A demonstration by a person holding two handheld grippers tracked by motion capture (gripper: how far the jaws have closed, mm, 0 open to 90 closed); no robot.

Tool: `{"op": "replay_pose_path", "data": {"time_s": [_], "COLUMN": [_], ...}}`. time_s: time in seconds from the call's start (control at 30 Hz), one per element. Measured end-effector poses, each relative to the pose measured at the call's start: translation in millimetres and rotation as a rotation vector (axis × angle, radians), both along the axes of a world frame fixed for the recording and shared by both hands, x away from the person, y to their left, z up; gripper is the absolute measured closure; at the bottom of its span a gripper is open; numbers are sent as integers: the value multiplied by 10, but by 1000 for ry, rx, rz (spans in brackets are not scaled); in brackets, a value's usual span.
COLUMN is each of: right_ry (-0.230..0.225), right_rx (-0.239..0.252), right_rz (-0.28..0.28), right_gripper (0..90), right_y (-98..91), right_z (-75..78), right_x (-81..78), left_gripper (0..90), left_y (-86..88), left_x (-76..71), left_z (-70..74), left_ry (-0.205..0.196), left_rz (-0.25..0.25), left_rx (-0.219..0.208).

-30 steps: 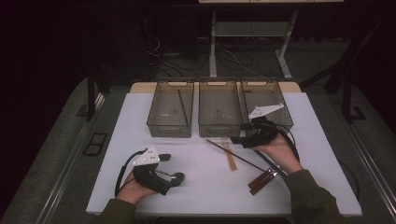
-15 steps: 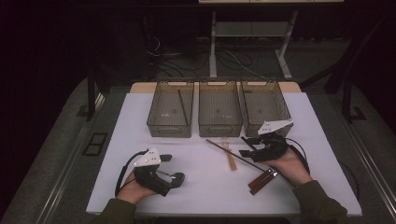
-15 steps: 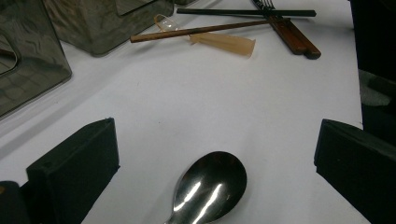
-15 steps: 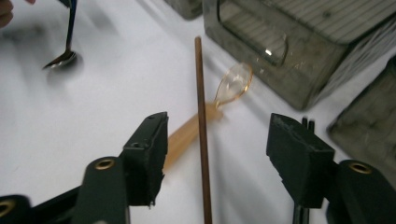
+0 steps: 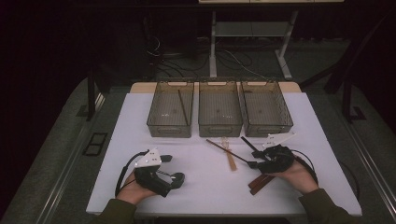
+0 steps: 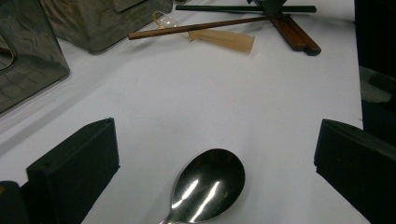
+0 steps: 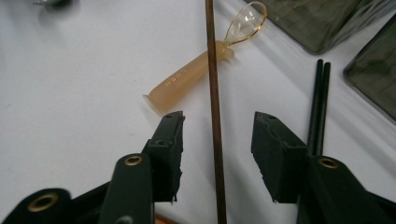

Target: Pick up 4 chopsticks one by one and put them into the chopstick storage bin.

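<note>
While the right gripper (image 7: 217, 156) hangs low over the white counter (image 5: 196, 154), its fingers (image 7: 168, 149) stand partly apart, just been closing, with a thin brown chopstick (image 7: 214, 93) running between them and touching neither pad. Just beside lie a pale plastic spoon (image 7: 187, 79) and a pair of black chopsticks (image 7: 318, 107). Well apart, the left gripper (image 6: 217, 158) rests with its fingers (image 6: 74, 172) spread wide and released, a metal spoon (image 6: 208, 184) lying between them untouched.

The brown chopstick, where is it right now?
In the right gripper view the brown chopstick lies on the white table between the open right tongs, crossing over the amber spoon, with black chopsticks alongside.
</note>
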State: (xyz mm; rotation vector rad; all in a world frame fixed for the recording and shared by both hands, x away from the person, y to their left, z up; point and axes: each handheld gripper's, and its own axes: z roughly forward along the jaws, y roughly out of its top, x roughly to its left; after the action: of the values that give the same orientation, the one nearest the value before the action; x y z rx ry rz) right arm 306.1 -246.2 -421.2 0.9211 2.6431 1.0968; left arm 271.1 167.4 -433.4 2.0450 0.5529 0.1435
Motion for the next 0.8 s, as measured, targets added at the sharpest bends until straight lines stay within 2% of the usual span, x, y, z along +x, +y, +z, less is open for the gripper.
{"op": "replay_pose_path", "data": {"time_s": [0.33, 0.8], "right_ry": [18, 24], "right_rx": [-70, -130], "right_rz": [37, 66], "right_gripper": [664, 749], "right_y": [53, 80], "right_z": [-98, -156], "right_x": [50, 61], "left_gripper": [0, 0], "left_y": [0, -5], "left_x": [-1, -5], "left_z": [-1, -5], "left_ry": [2, 6], "left_rz": [-2, 2], "left_rx": [3, 7]}}
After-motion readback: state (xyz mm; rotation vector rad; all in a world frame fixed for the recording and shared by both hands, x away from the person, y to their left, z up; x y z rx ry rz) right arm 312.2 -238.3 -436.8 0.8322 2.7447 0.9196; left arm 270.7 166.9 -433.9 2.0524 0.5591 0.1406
